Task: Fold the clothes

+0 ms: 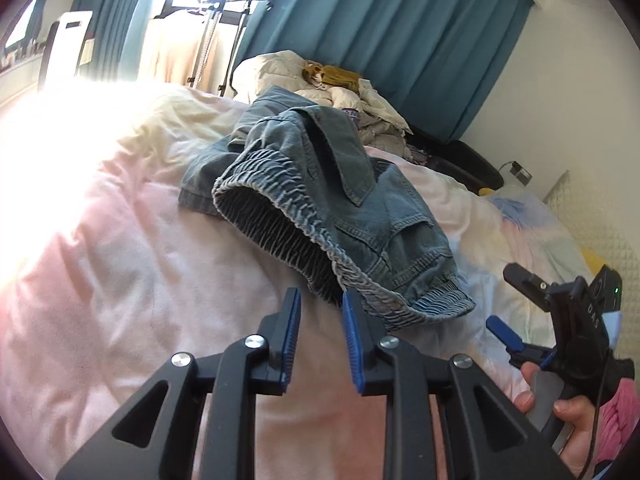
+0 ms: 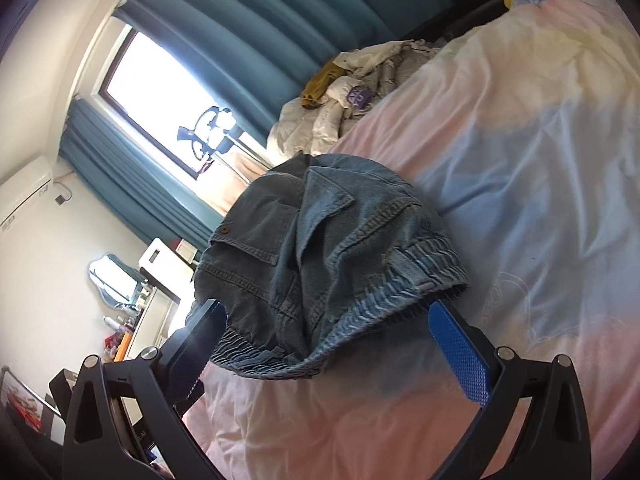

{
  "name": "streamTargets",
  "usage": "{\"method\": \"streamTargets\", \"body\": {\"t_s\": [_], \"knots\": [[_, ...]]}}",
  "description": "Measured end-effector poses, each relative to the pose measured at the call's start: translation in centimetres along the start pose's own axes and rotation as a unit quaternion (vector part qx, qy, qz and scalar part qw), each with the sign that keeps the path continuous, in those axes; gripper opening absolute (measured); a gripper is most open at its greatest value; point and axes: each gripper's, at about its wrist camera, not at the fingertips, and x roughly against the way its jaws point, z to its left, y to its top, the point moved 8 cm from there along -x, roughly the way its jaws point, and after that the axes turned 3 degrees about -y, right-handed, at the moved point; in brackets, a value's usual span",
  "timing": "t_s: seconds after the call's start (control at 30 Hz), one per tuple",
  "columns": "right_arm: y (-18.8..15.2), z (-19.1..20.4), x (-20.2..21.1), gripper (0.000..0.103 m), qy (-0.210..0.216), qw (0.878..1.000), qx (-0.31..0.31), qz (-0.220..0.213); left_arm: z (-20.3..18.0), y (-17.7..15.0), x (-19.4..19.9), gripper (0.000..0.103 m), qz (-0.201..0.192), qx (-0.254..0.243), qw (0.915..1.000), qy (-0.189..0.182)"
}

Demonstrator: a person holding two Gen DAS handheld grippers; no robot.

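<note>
A crumpled pair of blue denim shorts [image 1: 320, 208] with an elastic waistband lies on the pink bedspread [image 1: 120, 260]. My left gripper [image 1: 322, 300] is open, its blue-padded jaws a small way apart, just short of the waistband edge and holding nothing. My right gripper [image 1: 520, 300] shows at the right of the left wrist view, held in a hand, open. In the right wrist view the right gripper [image 2: 328, 316] is wide open with the shorts [image 2: 320, 248] lying between and beyond its fingers, the waistband nearest.
A heap of cream and mustard clothes [image 1: 332, 84] lies at the far end of the bed, before teal curtains [image 1: 380, 20]. A clothes stand [image 1: 228, 20] is by the bright window. A dark seat [image 1: 460, 160] stands beside the bed. Shelves [image 2: 132, 320] are at the left.
</note>
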Motion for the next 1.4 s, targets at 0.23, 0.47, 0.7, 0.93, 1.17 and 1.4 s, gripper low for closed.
{"method": "streamTargets", "body": {"t_s": [0.23,0.47,0.7,0.93,1.17,1.4], "knots": [[0.8,-3.1,-1.4,0.103,-0.005,0.999,-0.054,-0.006,1.8,0.3,-1.1,0.023,0.005,0.053,0.9985,-0.009],[2.3,-4.4,-4.9,0.103,-0.046,0.998,-0.030,-0.013,2.5,1.2,-1.2,0.024,-0.011,0.078,0.9963,-0.034],[2.7,-4.3,-7.0,0.100,-0.017,0.999,-0.028,0.002,3.7,2.6,-1.1,0.033,-0.044,0.103,0.9932,-0.031],[3.3,-0.3,-5.7,0.097,0.055,0.998,0.010,-0.015,4.5,3.4,-0.9,0.037,-0.060,0.111,0.9915,-0.032],[2.6,-1.2,-6.7,0.094,0.036,0.999,-0.011,0.006,4.5,3.0,-1.3,0.039,-0.053,0.115,0.9911,-0.042],[0.8,-3.3,-8.7,0.083,-0.015,0.999,-0.006,0.043,4.0,3.0,-1.3,0.042,-0.056,0.100,0.9925,-0.042]]}}
